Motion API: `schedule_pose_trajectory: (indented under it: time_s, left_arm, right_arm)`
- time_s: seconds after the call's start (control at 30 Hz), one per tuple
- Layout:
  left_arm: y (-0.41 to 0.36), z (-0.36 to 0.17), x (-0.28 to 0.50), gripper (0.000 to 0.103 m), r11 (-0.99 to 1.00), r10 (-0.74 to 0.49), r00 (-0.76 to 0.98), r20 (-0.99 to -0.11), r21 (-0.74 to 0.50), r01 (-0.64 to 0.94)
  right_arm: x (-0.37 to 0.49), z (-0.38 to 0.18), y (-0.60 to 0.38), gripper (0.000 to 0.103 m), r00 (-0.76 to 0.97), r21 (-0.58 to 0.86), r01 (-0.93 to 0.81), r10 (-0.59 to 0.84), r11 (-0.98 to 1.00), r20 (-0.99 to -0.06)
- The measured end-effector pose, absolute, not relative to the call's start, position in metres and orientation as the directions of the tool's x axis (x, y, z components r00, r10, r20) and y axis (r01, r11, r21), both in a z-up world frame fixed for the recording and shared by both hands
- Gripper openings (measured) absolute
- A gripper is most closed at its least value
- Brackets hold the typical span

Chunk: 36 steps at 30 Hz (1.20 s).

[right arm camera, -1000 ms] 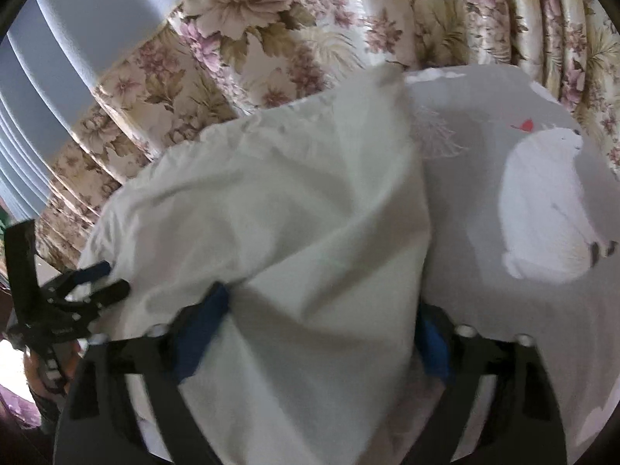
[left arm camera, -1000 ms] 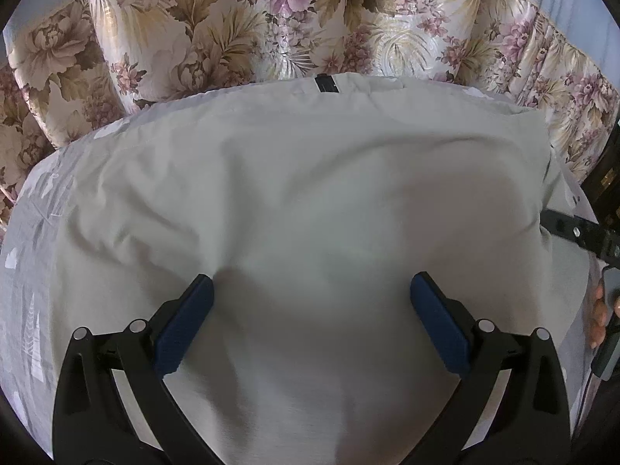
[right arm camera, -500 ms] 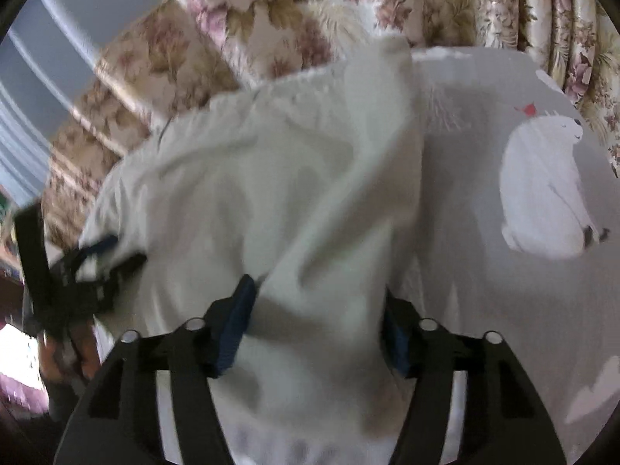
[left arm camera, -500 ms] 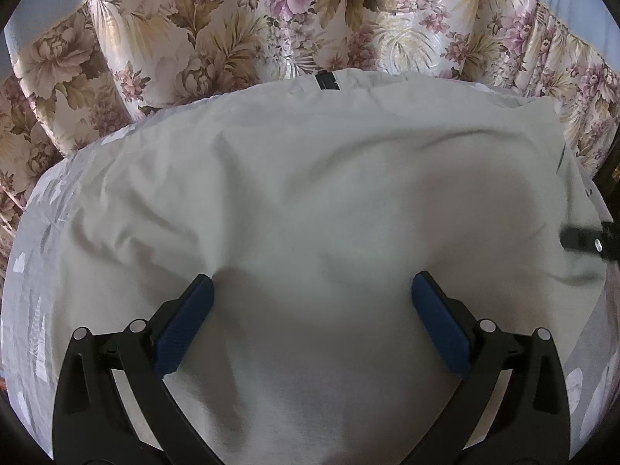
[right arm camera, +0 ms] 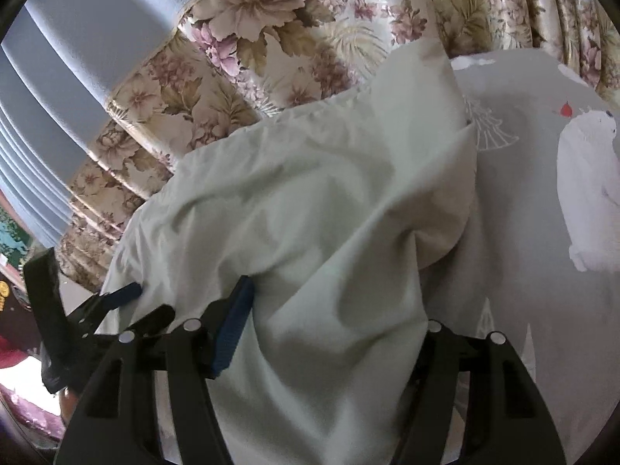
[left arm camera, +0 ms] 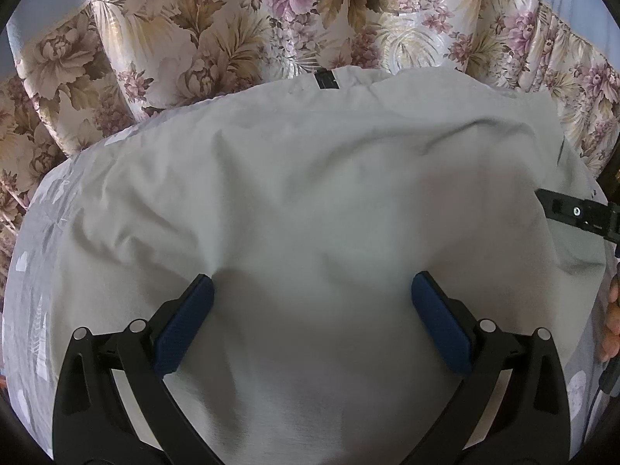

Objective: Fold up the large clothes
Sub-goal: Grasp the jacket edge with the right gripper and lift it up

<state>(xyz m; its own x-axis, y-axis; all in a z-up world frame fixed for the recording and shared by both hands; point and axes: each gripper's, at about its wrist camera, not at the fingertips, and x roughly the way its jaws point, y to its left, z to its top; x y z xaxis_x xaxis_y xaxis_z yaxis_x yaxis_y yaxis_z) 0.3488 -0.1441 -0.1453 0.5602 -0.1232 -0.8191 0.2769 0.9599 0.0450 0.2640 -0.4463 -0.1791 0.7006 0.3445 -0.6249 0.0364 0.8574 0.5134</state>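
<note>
A large pale grey-white garment [left arm camera: 310,193] lies spread over a grey printed bed sheet [left arm camera: 42,271]; a small black label [left arm camera: 326,79] marks its far edge. My left gripper [left arm camera: 314,298] stands open just above the cloth, its blue pads wide apart with flat fabric under them. In the right wrist view the garment's right side [right arm camera: 310,213] is gathered into a thick raised fold. My right gripper [right arm camera: 335,302] is shut on that bunch; creases run from its left pad, and cloth hides its right pad. The right gripper's finger [left arm camera: 573,213] shows at the left wrist view's right edge.
A floral curtain [left arm camera: 271,27] hangs close behind the bed's far edge. The sheet carries a white bear print [right arm camera: 585,186] to the right of the garment. A person's hand [left arm camera: 612,321] is at the right edge. My left gripper [right arm camera: 116,298] shows at the right view's left side.
The right gripper's jaws have narrowed onto a bunch of the garment's right side, and the fold now stands higher off the sheet. The left gripper has not moved.
</note>
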Motion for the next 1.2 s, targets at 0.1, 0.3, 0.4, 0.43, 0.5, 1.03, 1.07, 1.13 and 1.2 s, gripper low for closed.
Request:
schedule_pose_trajectory:
  time_s: [0.1,0.3,0.4,0.43,0.5,1.03,1.07,1.13,1.2]
  left_arm:
    - [-0.143,-0.145,0.349,0.1,0.96,-0.129,0.556,-0.821,0.037,0.277]
    - [-0.143,-0.147,0.351,0.1,0.961,-0.138,0.549,-0.825,0.023,0.277]
    - [-0.143,-0.147,0.351,0.1,0.96,-0.128,0.556,-0.822,0.038,0.277]
    - [-0.142,-0.148,0.351,0.1,0.959,-0.129,0.555,-0.822,0.039,0.28]
    - [-0.142,-0.148,0.353,0.1,0.956,-0.135,0.55,-0.824,0.037,0.291]
    - [-0.095,-0.109,0.344,0.1,0.94,-0.022,0.603,-0.798,0.188,0.283]
    - [-0.085,-0.108,0.347,0.1,0.94,0.002,0.606,-0.795,0.208,0.27]
    - [-0.059,-0.111,0.362,0.1,0.948,0.026,0.582,-0.813,0.205,0.244]
    - [-0.036,-0.12,0.377,0.1,0.962,0.014,0.554,-0.832,0.163,0.22]
  right_arm:
    - [0.266,-0.179,-0.446,0.065,0.7,0.506,0.045,0.333,0.862,-0.631]
    - [0.265,-0.182,-0.447,0.068,0.711,0.532,0.055,0.341,0.845,-0.615]
    - [0.264,-0.179,-0.447,0.047,0.744,0.55,0.061,0.329,0.833,-0.582]
    - [0.262,-0.174,-0.448,0.043,0.757,0.551,0.054,0.326,0.833,-0.566]
    - [0.259,-0.161,-0.442,0.036,0.778,0.529,0.04,0.306,0.848,-0.549]
    - [0.262,-0.072,-0.323,0.03,0.731,0.037,0.1,-0.048,0.994,-0.681]
    - [0.265,-0.07,-0.314,0.03,0.726,0.029,0.102,-0.054,0.994,-0.686]
    - [0.269,-0.067,-0.302,0.03,0.72,0.022,0.101,-0.058,0.995,-0.692]
    - [0.275,-0.066,-0.287,0.03,0.712,0.008,0.098,-0.065,0.995,-0.699]
